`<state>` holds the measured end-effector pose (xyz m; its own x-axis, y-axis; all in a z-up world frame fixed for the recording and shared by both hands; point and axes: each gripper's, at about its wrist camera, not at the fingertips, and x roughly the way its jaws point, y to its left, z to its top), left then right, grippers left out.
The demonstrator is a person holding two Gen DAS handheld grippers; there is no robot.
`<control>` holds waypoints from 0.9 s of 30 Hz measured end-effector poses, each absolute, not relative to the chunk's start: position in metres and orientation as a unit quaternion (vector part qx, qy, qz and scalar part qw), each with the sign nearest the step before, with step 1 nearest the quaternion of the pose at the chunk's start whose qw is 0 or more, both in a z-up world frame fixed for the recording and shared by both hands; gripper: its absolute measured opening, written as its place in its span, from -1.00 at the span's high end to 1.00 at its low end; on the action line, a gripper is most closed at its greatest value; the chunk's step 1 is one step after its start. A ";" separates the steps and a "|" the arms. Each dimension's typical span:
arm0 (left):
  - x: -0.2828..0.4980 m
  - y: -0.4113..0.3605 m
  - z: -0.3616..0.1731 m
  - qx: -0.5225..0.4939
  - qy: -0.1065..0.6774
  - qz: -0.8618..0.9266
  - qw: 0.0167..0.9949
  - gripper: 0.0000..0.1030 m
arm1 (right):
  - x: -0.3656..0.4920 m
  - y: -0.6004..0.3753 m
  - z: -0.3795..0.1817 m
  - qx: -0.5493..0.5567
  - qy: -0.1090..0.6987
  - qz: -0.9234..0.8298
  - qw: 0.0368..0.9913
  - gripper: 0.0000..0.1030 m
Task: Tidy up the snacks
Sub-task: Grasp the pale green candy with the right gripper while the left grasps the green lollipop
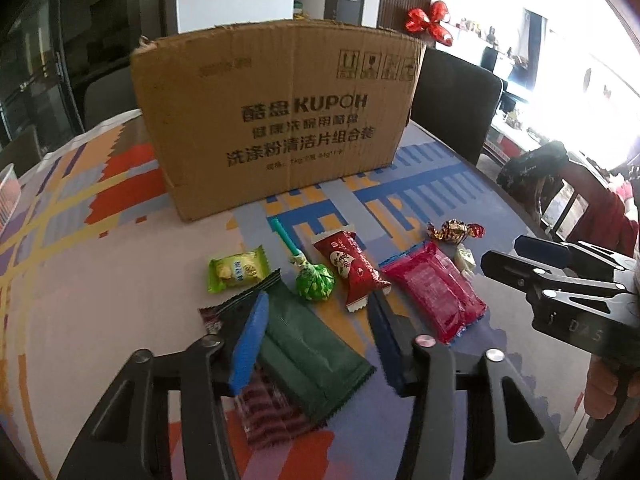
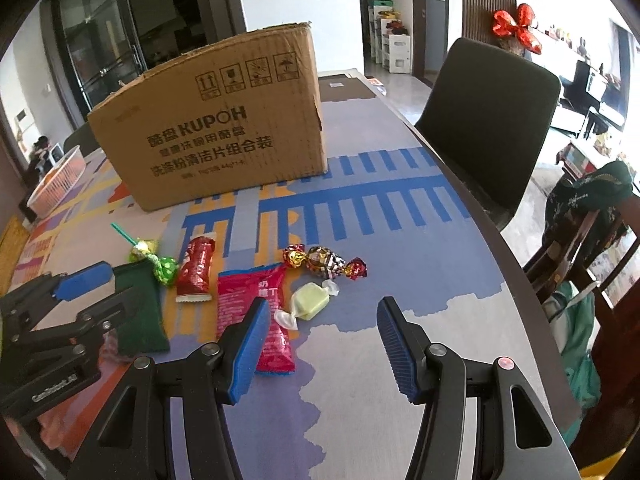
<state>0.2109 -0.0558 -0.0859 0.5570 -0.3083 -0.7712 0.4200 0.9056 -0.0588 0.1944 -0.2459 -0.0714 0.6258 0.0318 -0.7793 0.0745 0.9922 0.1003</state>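
Nothing looks sorted yet: 7 wrapped snacks lie loose at 6 o'clock of the brown cardboard box (image 1: 276,120). Left gripper (image 1: 316,320) straddles the dark green packet (image 1: 308,356), apart; right gripper (image 2: 320,336) apart, empty

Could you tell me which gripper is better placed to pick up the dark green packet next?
The left gripper: its open jaws already straddle the dark green packet. The right gripper is over the pink packet.
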 end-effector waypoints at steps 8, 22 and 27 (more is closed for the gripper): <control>0.229 -0.060 -0.098 0.065 0.438 -0.215 0.870 0.30 | 0.202 -0.246 -0.079 0.076 0.440 -0.017 0.895 0.00; 0.242 -0.067 -0.106 0.064 0.442 -0.227 0.866 0.43 | 0.213 -0.247 -0.091 0.089 0.451 -0.008 0.888 0.21; 0.247 -0.070 -0.111 0.069 0.448 -0.228 0.862 0.45 | 0.218 -0.247 -0.096 0.092 0.456 -0.008 0.885 0.29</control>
<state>0.2472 -0.0699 -0.1109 0.4945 -0.3321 -0.8032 0.4551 0.8863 -0.0863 0.2175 -0.2473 -0.0961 0.5846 0.0693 -0.8084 0.0989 0.9828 0.1557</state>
